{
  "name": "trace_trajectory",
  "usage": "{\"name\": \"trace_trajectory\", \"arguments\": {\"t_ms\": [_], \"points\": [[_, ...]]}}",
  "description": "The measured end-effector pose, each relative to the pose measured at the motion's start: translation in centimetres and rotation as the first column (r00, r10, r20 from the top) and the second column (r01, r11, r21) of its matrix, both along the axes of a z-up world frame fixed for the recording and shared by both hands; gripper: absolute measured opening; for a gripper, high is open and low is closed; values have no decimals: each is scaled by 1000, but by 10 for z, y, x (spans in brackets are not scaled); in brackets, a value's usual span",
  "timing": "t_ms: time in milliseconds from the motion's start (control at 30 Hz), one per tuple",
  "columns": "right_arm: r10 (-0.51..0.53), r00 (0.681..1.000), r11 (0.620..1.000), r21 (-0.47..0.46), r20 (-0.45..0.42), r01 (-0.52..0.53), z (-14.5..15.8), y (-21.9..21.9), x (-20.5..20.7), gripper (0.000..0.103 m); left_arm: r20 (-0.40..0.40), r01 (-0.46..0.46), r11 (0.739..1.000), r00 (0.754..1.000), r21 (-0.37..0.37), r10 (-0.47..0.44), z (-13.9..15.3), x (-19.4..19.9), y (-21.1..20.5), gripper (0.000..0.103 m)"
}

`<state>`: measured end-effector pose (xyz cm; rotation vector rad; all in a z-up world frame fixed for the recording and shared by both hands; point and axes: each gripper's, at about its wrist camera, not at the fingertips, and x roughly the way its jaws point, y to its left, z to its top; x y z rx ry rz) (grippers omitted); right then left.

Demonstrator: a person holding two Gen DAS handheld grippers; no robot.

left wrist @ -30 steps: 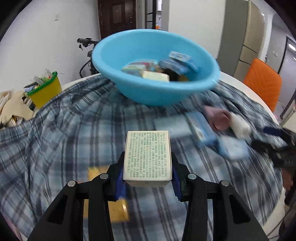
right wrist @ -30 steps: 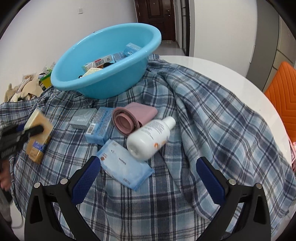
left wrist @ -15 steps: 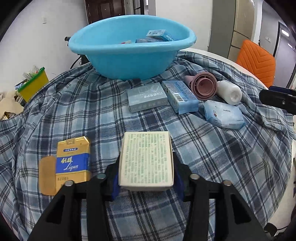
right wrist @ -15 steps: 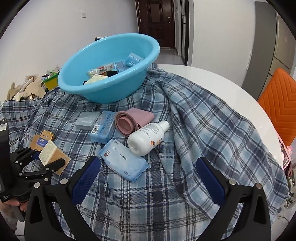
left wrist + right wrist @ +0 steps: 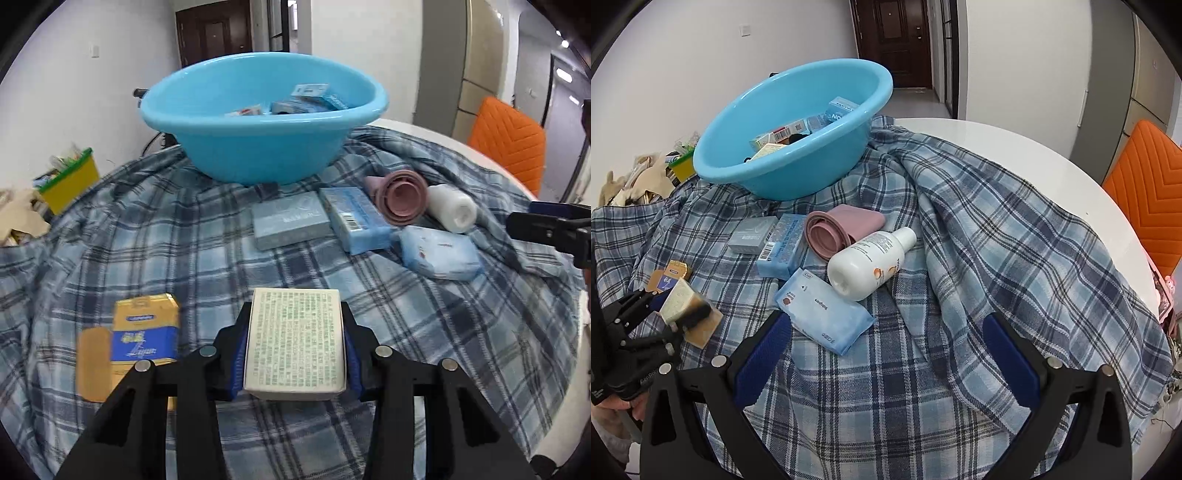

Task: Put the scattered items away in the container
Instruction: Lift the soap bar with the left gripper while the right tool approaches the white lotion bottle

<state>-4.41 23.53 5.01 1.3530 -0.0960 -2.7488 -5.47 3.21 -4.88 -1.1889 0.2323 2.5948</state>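
Left gripper clamps the white printed box; right gripper gapes empty. Blue basin lies straight ahead, beyond the clutter; left hand carries.

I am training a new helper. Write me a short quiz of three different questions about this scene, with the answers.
1. True or false: the left tool is shut on the white box.
2. Which item touches the white bottle? A. pink cup B. yellow box C. grey box
3. Fill in: the right tool is ____ and holds nothing.

Key: 1 true; 2 A; 3 open.
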Motion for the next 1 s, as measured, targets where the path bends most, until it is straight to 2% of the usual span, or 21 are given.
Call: {"name": "trace_trajectory", "arguments": {"t_ms": [200,367,467,600,733,800,867,900,967,1000], "points": [[8,1000,1000,10,9,-8,-6,-10,-5,103,20,-51,998,999,33,50,6,-3,-7,44],[-46,997,994,95,-54,51,-10,-24,-20,103,-12,-68,997,998,47,69,14,1,-4,45],[-61,996,989,132,-69,69,-12,-30,-35,103,-5,-67,995,998,71,67,16,2,-1,45],[-59,996,982,175,-62,69,-17,-38,-48,103,-21,-61,997,998,47,62,18,5,4,45],[-60,997,982,178,-52,68,-24,-41,-53,103,-9,-69,996,998,52,70,16,3,1,45],[-64,997,982,177,-51,72,-28,-42,-53,98,-1,-74,996,997,58,74,15,2,-1,45],[-64,998,985,158,-26,68,-33,-40,-54,78,5,-74,996,997,58,74,14,1,-2,45],[-60,998,989,134,-11,61,-36,-38,-54,72,7,-75,996,997,58,74,13,1,-3,45],[-51,999,997,63,18,50,-41,-32,-53,52,12,-76,995,997,59,75,12,2,-4,45],[-53,998,998,33,31,52,-42,-29,-52,51,17,-75,995,997,61,75,11,2,-4,45]]}}
